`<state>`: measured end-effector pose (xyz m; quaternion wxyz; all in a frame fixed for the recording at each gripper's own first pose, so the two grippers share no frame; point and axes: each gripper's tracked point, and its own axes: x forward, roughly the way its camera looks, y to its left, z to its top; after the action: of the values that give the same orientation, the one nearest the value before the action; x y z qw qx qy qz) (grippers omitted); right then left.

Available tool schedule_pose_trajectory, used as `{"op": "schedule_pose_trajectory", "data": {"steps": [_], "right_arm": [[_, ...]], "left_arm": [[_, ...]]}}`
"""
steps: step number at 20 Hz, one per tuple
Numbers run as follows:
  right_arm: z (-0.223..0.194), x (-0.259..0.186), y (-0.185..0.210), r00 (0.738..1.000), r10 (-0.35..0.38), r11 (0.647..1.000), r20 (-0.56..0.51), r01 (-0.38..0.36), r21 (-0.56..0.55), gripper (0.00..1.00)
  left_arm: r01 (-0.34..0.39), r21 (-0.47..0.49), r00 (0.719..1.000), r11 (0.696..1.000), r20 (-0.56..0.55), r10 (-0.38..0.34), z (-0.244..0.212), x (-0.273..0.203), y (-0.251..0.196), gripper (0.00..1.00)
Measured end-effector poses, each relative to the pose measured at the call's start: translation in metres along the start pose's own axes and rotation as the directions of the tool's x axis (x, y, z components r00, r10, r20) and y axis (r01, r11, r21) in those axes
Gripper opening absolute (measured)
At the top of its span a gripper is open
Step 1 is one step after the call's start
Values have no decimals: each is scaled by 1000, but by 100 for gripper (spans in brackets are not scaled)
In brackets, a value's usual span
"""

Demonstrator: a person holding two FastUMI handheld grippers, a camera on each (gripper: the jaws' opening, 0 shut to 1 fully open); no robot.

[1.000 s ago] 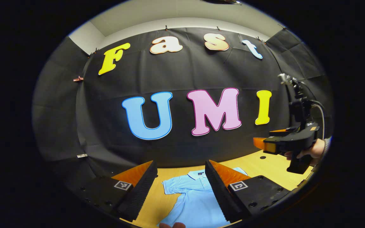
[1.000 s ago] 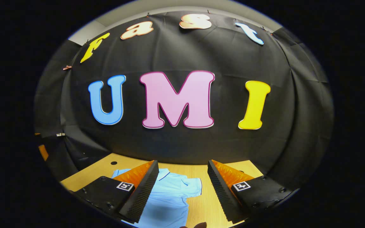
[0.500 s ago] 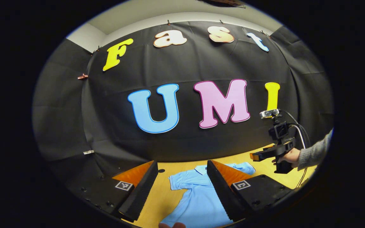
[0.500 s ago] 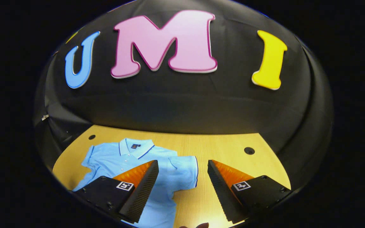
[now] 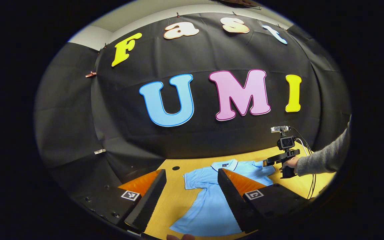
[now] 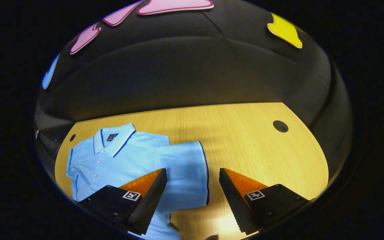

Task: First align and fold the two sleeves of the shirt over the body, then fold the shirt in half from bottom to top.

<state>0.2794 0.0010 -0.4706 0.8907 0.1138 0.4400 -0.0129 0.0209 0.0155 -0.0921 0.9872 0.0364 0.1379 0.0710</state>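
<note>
A light blue shirt point(image 6: 122, 160) lies flat on a wooden table point(image 6: 245, 133), lower left of frame. The right gripper point(image 6: 192, 186), jaws spread, hovers over the outstretched sleeve point(image 6: 185, 173). The left gripper point(image 5: 192, 190) is likewise open. Sleeve folding looks about to start; next, pinch the sleeve's edge.

In the right gripper view, bare counter point(image 6: 245, 133) spreads from 12 to 3 o'clock, marked by one small hole point(image 6: 280, 126). The shirt point(image 6: 128, 160) covers 9 to 11 o'clock, its sleeve point(image 6: 187, 173) lying between the wide-apart jaws of the right gripper point(image 6: 192, 196). Behind, the wall point(image 6: 192, 73) closes off the far edge.
</note>
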Motion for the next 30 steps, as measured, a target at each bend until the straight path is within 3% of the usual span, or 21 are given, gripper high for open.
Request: {"op": "schedule_pose_trajectory", "data": {"steps": [9,10,11,15,16,19,20,21,23,30], "right_arm": [[-15,27,3,998,-42,998,-54,39,-48,97],[-17,26,4,997,-43,998,-60,40,-46,90],[-17,27,6,997,-41,998,-60,38,-48,91],[-19,25,12,997,-33,998,-76,30,-47,64],[-20,24,13,997,-29,999,-76,25,-41,48],[-18,22,17,996,-7,1000,-89,5,-17,24],[-21,22,18,996,-5,1000,-88,4,-5,6],[-22,21,19,996,-1,1000,-95,2,3,11],[-21,19,24,996,18,1000,-88,-18,-9,5],[17,-13,68,993,111,993,32,-109,-49,5]], "left_arm": [[-35,-31,998,999,-52,33,-23,-10,10,98],[-38,-32,998,999,-55,36,-24,-11,12,98],[-41,-33,998,999,-58,39,-27,-12,12,98],[-37,-35,998,999,-59,35,-29,-14,14,98],[-36,-34,998,999,-59,34,-29,-15,14,98],[-32,-35,998,999,-63,30,-33,-16,15,98],[-32,-36,998,999,-64,29,-33,-18,16,98],[-31,-36,997,999,-65,29,-34,-19,16,98],[-32,-35,997,999,-65,29,-36,-22,18,98],[-43,-51,997,998,-68,40,-42,-30,29,98]]}}
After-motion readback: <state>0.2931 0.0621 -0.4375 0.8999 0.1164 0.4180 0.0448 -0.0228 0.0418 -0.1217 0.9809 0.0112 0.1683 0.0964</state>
